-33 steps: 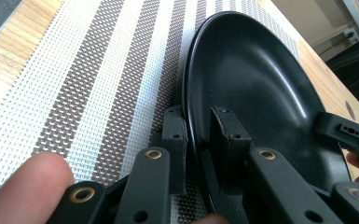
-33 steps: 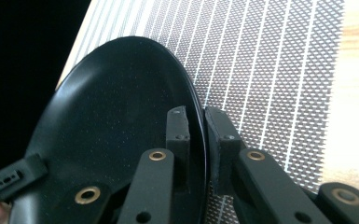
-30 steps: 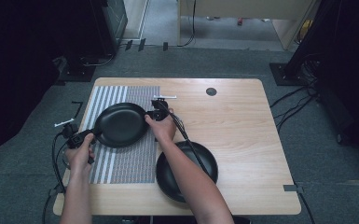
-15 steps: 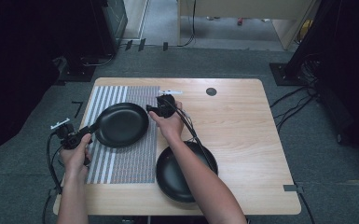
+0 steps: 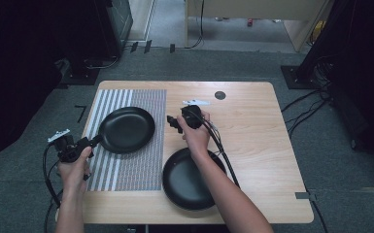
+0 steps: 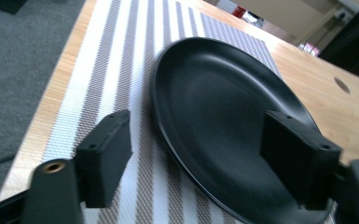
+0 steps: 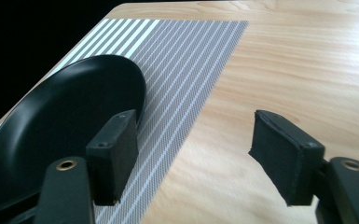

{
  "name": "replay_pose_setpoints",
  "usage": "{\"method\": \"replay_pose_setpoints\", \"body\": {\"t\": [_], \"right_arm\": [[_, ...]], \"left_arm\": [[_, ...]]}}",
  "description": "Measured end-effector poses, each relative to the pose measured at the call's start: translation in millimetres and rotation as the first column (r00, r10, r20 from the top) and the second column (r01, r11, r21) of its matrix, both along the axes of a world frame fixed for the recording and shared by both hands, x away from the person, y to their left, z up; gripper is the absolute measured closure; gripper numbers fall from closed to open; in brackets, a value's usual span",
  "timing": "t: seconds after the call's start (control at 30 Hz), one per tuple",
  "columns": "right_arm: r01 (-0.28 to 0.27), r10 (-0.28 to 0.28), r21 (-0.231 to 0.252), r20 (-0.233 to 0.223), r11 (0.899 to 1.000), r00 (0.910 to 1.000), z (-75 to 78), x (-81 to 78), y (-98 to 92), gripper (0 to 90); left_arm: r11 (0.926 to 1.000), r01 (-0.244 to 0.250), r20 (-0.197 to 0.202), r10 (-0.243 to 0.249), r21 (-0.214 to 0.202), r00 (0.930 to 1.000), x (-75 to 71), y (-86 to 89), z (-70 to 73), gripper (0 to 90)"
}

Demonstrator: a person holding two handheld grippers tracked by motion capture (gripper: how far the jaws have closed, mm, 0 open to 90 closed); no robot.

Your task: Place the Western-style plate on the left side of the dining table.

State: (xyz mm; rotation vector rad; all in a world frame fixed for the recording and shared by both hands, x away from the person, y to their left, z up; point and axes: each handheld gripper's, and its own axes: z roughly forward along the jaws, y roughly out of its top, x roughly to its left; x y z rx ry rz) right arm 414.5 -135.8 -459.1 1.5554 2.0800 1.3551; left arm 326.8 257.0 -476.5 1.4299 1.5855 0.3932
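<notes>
Wooden table (image 5: 252, 145): black plate (image 5: 126, 129) set on striped mat (image 5: 136, 170), both my grippers (image 5: 88, 144) (image 5: 172, 122) just opened, empty; second plate (image 5: 189, 182) left.

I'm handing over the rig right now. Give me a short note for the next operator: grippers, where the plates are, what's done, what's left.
Left gripper: jaws have just been opening, nothing between them, at the near-left rim of the plate on the mat.
Right gripper: jaws have also just been opening, empty, over bare table right of the striped mat.
Done: one black plate lies on the mat, released.
Left, probably: the second plate sits on bare wood near the front edge.
</notes>
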Motion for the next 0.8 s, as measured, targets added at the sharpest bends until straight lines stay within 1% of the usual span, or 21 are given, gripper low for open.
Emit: {"method": "replay_pose_setpoints", "body": {"t": [0.03, 0.07, 0.17, 0.27, 0.3, 0.33, 0.4, 0.43, 0.47, 0.5, 0.53, 0.6, 0.8], "right_arm": [[-0.001, 0.001, 0.006, 0.000, 1.000, 1.0000, 0.3, -3.2, -4.6, 30.1], [0.002, -0.002, 0.012, 0.001, 1.000, 1.0000, 0.6, -6.7, -9.0, 29.9], [0.005, -0.005, 0.018, 0.007, 1.000, 1.0000, 1.1, -16.1, -21.5, 28.8], [0.015, -0.015, 0.006, 0.017, 1.000, 0.9997, 2.4, -24.9, -32.9, 28.6], [0.015, -0.015, 0.006, 0.017, 1.000, 0.9997, 2.4, -24.9, -32.9, 28.6], [0.024, -0.024, 0.008, 0.025, 1.000, 0.9994, 4.3, -30.6, -42.1, 28.4], [0.034, -0.034, 0.006, 0.034, 0.999, 0.9988, 6.2, -34.7, -48.3, 28.3], [0.034, -0.034, 0.006, 0.034, 0.999, 0.9988, 6.2, -34.7, -48.3, 28.3], [0.039, -0.040, 0.017, 0.047, 0.999, 0.9981, 9.4, -41.7, -57.8, 27.6], [0.039, -0.040, 0.017, 0.047, 0.999, 0.9981, 9.4, -41.7, -57.8, 27.6], [0.043, -0.044, 0.016, 0.055, 0.999, 0.9975, 11.2, -47.2, -64.5, 27.4], [0.044, -0.045, 0.022, 0.054, 0.999, 0.9975, 12.2, -51.4, -70.4, 26.9], [0.059, -0.061, 0.026, 0.061, 0.998, 0.9963, 11.9, -64.3, -90.6, 26.8]], "left_arm": [[1.0000, 0.000, 0.000, 0.000, 0.000, 1.0000, 0.0, 0.0, 0.0, 21.0], [0.9995, 0.019, 0.004, -0.019, 0.024, 0.9998, -5.3, -6.7, 1.8, 18.4], [0.9984, 0.032, 0.008, -0.032, 0.047, 0.9995, -13.2, -15.7, 2.3, 15.4], [0.9970, 0.043, 0.012, -0.044, 0.065, 0.9990, -18.1, -19.2, 1.9, 13.6], [0.9952, 0.061, 0.013, -0.062, 0.076, 0.9980, -21.2, -20.8, 1.3, 13.6], [0.9949, 0.067, 0.013, -0.068, 0.075, 0.9976, -25.0, -21.8, 1.2, 12.6], [0.9947, 0.067, 0.017, -0.068, 0.078, 0.9975, -29.2, -22.5, 1.6, 12.6], [0.9947, 0.067, 0.017, -0.068, 0.078, 0.9975, -29.2, -22.5, 1.6, 12.6], [0.9947, 0.066, 0.019, -0.068, 0.079, 0.9975, -31.9, -22.8, 1.9, 12.5], [0.9948, 0.065, 0.021, -0.066, 0.079, 0.9976, -33.4, -23.3, 1.9, 12.5], [0.9939, 0.071, 0.022, -0.073, 0.084, 0.9971, -37.5, -24.1, 1.2, 12.2], [0.9936, 0.079, 0.020, -0.081, 0.081, 0.9965, -41.6, -25.9, -0.2, 11.9], [0.9896, 0.091, 0.006, -0.092, 0.111, 0.9957, -55.6, -32.4, -5.6, 11.7]]}}
